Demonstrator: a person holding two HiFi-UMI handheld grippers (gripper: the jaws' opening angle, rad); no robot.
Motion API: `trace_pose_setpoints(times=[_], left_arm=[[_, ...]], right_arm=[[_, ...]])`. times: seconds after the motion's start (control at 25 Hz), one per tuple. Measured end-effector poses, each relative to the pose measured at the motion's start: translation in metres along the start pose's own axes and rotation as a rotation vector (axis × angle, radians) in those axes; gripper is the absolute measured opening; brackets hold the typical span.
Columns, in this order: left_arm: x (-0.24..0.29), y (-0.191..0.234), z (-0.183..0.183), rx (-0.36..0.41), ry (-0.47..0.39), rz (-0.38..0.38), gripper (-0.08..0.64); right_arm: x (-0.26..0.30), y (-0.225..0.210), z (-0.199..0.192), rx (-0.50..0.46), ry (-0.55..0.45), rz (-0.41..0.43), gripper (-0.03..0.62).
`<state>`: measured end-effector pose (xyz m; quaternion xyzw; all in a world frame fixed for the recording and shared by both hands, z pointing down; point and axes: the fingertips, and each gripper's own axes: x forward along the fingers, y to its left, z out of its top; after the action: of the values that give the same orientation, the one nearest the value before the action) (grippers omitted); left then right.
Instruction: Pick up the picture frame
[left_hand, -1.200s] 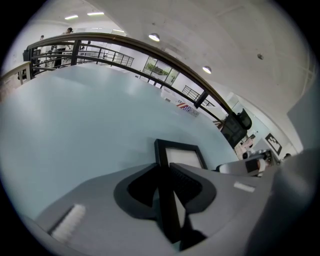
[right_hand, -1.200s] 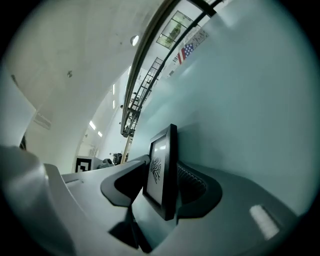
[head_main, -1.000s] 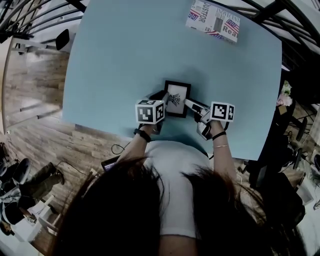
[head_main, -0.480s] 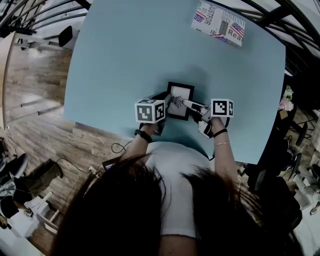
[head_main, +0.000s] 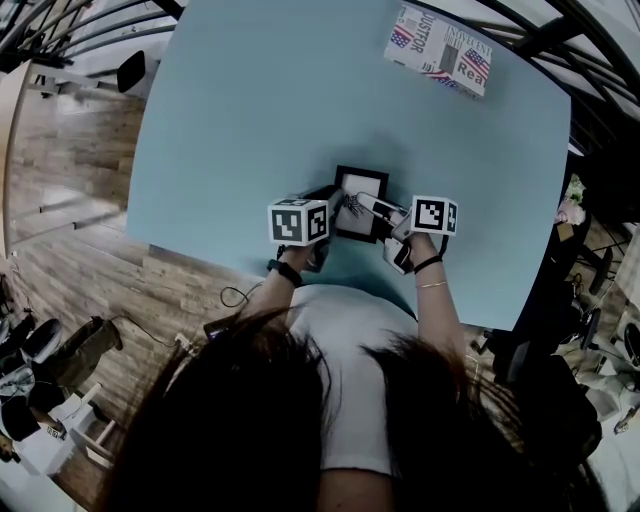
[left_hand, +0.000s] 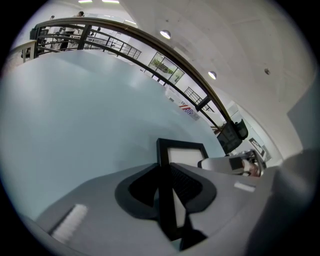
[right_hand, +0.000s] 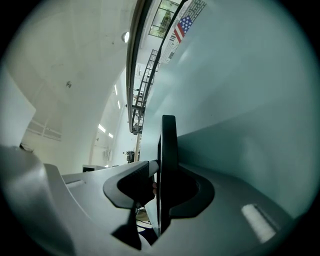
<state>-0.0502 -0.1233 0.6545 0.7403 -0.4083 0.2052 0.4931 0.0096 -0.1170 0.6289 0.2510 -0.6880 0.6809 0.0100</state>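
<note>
Step in hand: securing the grasp. The lift has, in my judgement, not properly begun.

Location: the picture frame (head_main: 365, 183) sits at the middle of the head view. It is on the near part of the blue table (head_main: 250, 120), just in front of the person. A magazine (head_main: 440, 48) lies well apart at the upper right and plays no part.

Left gripper (left_hand: 167, 185): clenched on the frame. In its own view the frame's black side rail runs straight between the two pads, and both pads bear on it.

Right gripper (right_hand: 162, 185): jaws closing. The opposite rail stands edge-on between them, but a thin sliver of background shows beside one pad. I judge this side not yet clamped.

Whether the frame rests flat or one edge is already raised, I cannot tell from these views.

Next move calls for: the right jaws must finish closing squarely on the rail. Both hands should then rise together and level, so the frame does not twist or pivot out of either hold.

Condition of the item: a small upright rectangle with a plain black border. It has a white mount and a small dark drawing at the centre. The rails look narrow and smooth, so they offer little surface to grip.
</note>
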Motion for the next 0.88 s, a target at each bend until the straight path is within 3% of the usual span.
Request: trace_pose_setpoints(times=[0.12, 0.2, 0.44, 0.88], left_arm=[[0.001, 0.000, -0.001, -0.009, -0.001, -0.009, 0.129], [0.001, 0.000, -0.001, -0.019, -0.001, -0.018, 0.129], [-0.005, -0.003, 0.002, -0.024, -0.037, -0.058, 0.130], [-0.031, -0.025, 0.021, 0.091, -0.124, -0.112, 0.133]], right_arm=[[-0.001, -0.006, -0.001, -0.028, -0.003, -0.034, 0.038], [-0.002, -0.004, -0.001, -0.026, -0.015, -0.021, 0.022], [-0.002, 0.006, -0.002, -0.052, -0.024, -0.002, 0.014], [-0.021, 0.029, 0.002, -0.160, -0.049, -0.006, 0.014]])
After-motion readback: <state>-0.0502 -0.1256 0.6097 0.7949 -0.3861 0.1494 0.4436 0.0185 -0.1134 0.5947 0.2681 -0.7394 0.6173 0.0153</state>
